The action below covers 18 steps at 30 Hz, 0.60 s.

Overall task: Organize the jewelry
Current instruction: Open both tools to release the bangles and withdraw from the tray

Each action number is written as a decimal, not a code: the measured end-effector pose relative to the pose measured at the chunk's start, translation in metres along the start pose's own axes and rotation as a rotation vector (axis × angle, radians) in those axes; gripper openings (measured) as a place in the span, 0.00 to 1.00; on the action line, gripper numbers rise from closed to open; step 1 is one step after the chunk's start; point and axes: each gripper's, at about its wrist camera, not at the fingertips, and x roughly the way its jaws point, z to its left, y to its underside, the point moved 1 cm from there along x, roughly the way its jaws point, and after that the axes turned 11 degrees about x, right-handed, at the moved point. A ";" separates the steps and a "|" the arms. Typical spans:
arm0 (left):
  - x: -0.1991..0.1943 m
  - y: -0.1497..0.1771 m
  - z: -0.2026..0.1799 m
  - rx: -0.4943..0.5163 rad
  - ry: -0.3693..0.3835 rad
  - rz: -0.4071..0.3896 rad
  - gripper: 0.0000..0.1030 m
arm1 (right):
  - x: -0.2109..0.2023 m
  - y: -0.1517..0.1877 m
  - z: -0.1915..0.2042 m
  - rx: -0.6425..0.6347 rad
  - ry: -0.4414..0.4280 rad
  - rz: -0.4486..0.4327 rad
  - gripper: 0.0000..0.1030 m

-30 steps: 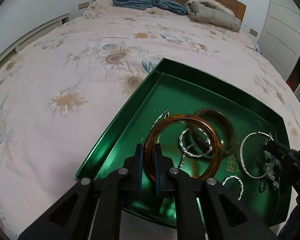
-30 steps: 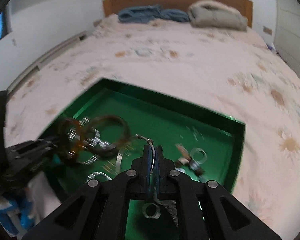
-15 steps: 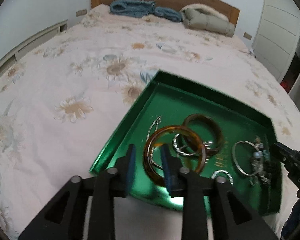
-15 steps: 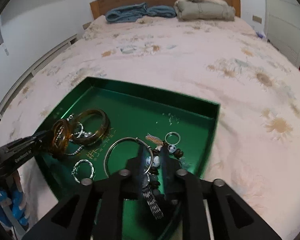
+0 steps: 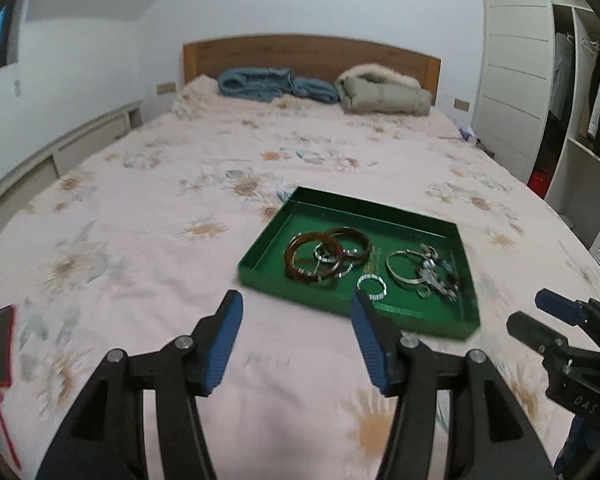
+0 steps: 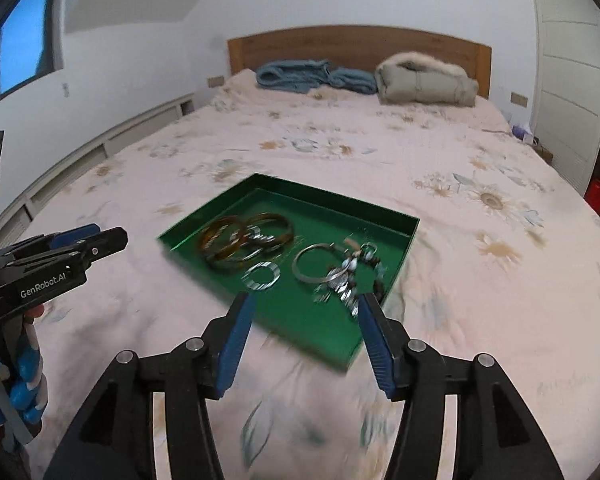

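A green tray (image 5: 268,240) lies on the floral bed and also shows in the right wrist view (image 6: 204,216). In it lie two amber bangles (image 5: 300,268) (image 6: 224,258), silver rings (image 5: 372,284) (image 6: 262,276), a large silver hoop (image 5: 404,276) (image 6: 300,270) and a heap of small silver pieces (image 5: 436,276) (image 6: 348,276). My left gripper (image 5: 296,306) is open and empty, pulled back in front of the tray. My right gripper (image 6: 306,308) is open and empty, just short of the tray's near edge.
The bed (image 5: 140,240) stretches to a wooden headboard (image 5: 312,52), with a blue garment (image 5: 268,84) and a beige jacket (image 5: 380,92) at its far end. A red and black flat object (image 5: 2,344) lies at the left. A white wardrobe (image 5: 516,80) stands to the right.
My left gripper let go of the amber bangle into the tray, and my right let go of the silver hoop. Both opened wide and drew back and up from the tray.
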 end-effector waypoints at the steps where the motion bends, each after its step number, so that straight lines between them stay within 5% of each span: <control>1: -0.018 0.010 -0.003 0.005 -0.013 -0.012 0.53 | -0.012 0.009 0.002 -0.001 -0.006 -0.006 0.61; 12: -0.125 0.082 -0.025 0.031 -0.090 -0.047 0.53 | -0.102 0.097 0.017 -0.045 0.007 -0.033 0.74; 18: -0.158 0.103 -0.035 0.042 -0.096 -0.052 0.53 | -0.135 0.117 0.020 -0.063 0.024 -0.059 0.80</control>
